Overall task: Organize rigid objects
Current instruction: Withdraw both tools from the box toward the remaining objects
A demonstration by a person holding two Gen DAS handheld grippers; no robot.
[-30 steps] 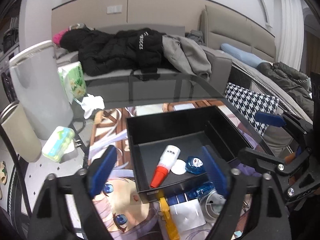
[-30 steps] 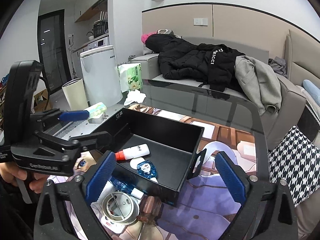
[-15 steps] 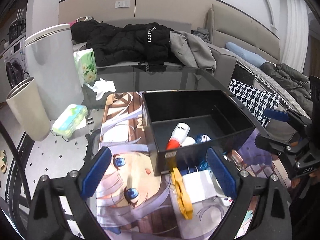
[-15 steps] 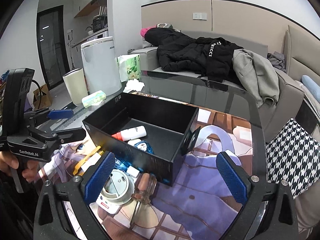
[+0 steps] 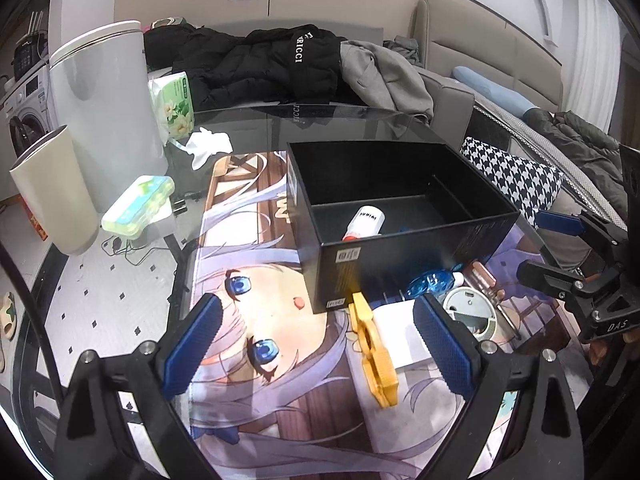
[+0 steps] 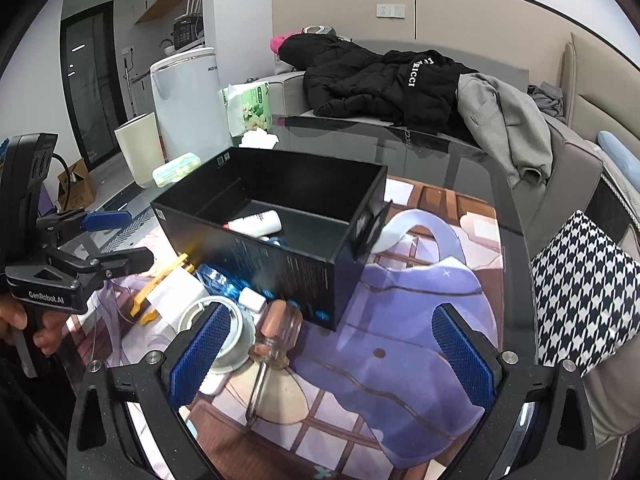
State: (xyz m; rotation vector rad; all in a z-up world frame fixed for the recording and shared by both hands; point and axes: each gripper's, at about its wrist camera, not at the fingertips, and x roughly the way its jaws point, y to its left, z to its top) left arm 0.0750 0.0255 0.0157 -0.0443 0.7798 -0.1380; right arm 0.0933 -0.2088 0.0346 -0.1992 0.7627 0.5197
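Starting at the left of the left wrist view, a green tissue pack [image 5: 139,206] is seen lying on the glass table [image 5: 256,128], well apart from the other items. The left gripper [image 5: 316,344] is being held above the printed mat [image 5: 248,264] with its blue pads spread wide and nothing between them. Just ahead of it, a yellow clip [image 5: 374,354] is lying on the mat, partly over a white card [image 5: 400,336]. Behind these, a black box [image 5: 400,248] is standing open, and a white bottle with a red cap [image 5: 364,222] is lying inside it on its side. Against the box's near wall, a blue transparent item [image 5: 430,282] and a round white case [image 5: 470,312] are resting close together. In the right wrist view, the round white case [image 6: 222,332] is partly hidden behind the left pad, and a screwdriver with a clear handle [image 6: 276,330] is lying just beside it, its shaft pointing toward the camera. The right gripper [image 6: 328,356] is being held over the mat in front of the box, its fingers [image 6: 460,354] opened wide and empty. At the far right, a houndstooth cushion [image 6: 580,292] is seen beyond the table edge.
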